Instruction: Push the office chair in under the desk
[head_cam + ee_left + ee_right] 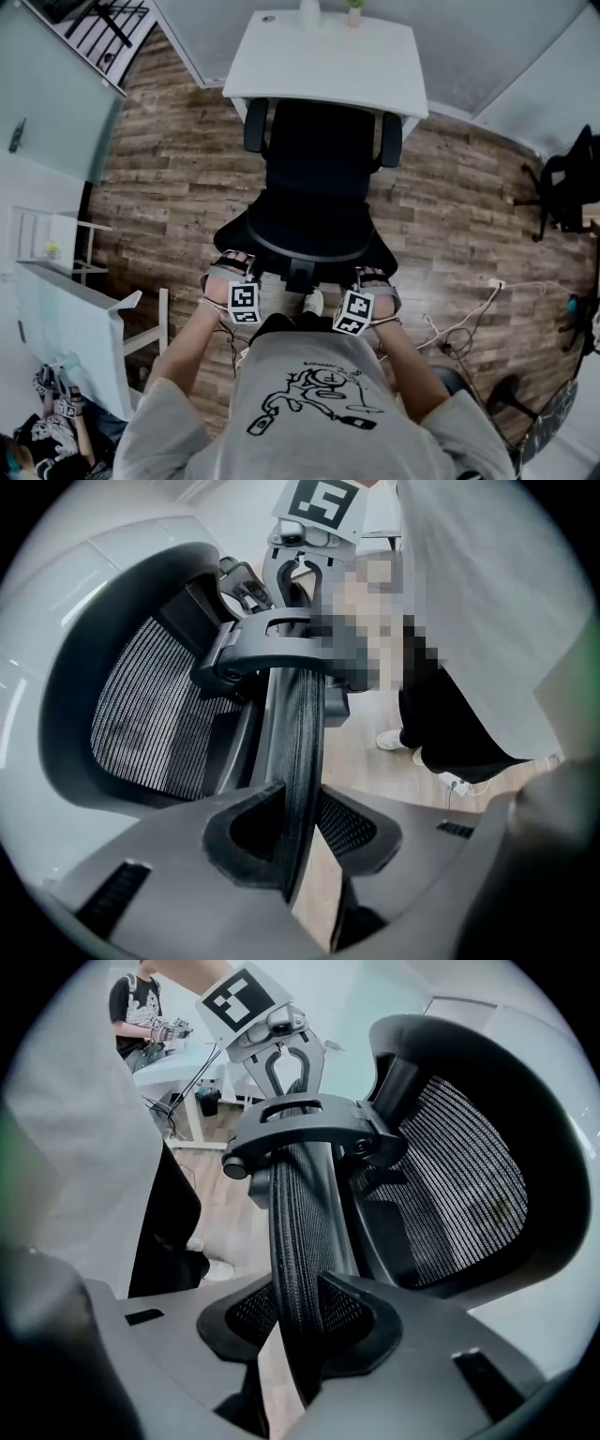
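The office chair [319,150] faces the white bench [328,56], its seat front about at the bench's near edge and most of it still out on the wood floor [159,159]. The left tongs [300,841] and right tongs [305,1321] each clamp the mesh headrest [302,733], one towards each end, likely to keep the push square. A small plant pot [354,13] stands at the bench's far edge.

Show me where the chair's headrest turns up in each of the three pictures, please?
Head view: the headrest is the black curved bar just below centre.
Left gripper view: a mesh strip seen edge-on at centre, clamped in the jaws.
Right gripper view: the same strip at centre, again clamped in the jaws.
Shared landmark: the person's white shoe on the wood floor.
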Action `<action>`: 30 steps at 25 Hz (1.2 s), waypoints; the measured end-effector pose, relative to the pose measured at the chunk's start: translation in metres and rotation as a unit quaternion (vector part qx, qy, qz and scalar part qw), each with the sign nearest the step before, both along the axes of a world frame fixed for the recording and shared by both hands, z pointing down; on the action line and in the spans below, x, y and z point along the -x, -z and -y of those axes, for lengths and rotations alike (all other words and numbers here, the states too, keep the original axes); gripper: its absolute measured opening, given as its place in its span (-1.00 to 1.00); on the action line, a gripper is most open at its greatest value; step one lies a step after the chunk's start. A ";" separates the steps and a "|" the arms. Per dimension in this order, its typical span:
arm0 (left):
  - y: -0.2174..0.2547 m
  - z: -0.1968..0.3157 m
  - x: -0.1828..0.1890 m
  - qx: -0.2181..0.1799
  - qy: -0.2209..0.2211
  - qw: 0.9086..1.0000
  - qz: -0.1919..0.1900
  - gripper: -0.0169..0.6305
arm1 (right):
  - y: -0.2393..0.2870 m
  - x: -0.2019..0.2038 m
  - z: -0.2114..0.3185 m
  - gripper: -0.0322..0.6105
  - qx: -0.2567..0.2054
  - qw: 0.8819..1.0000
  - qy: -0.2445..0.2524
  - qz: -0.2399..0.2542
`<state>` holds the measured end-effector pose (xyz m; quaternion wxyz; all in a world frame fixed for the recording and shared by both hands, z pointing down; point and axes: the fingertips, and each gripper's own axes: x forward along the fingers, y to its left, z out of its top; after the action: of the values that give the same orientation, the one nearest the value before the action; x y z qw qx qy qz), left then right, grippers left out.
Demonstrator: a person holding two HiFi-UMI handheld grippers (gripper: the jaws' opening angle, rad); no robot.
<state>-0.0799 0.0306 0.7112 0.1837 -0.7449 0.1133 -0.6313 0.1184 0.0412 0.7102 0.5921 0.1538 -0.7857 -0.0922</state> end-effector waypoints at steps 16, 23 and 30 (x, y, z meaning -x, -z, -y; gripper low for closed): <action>0.000 0.024 -0.012 -0.008 -0.002 1.000 -0.006 -0.62 | 0.000 -0.011 0.029 -0.47 -0.005 1.000 0.003 0.000; 0.000 0.029 -0.015 -0.001 -0.005 1.000 -0.015 -0.62 | -0.005 -0.018 0.034 -0.47 -0.002 1.000 0.005 -0.008; 0.003 0.026 -0.019 0.010 -0.011 0.999 -0.030 -0.61 | -0.002 -0.019 0.029 -0.46 0.019 1.000 0.000 0.001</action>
<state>-0.0605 0.0048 0.7084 0.1796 -0.7665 0.1041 -0.6078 0.1373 0.0122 0.7121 0.5938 0.1428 -0.7880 -0.0775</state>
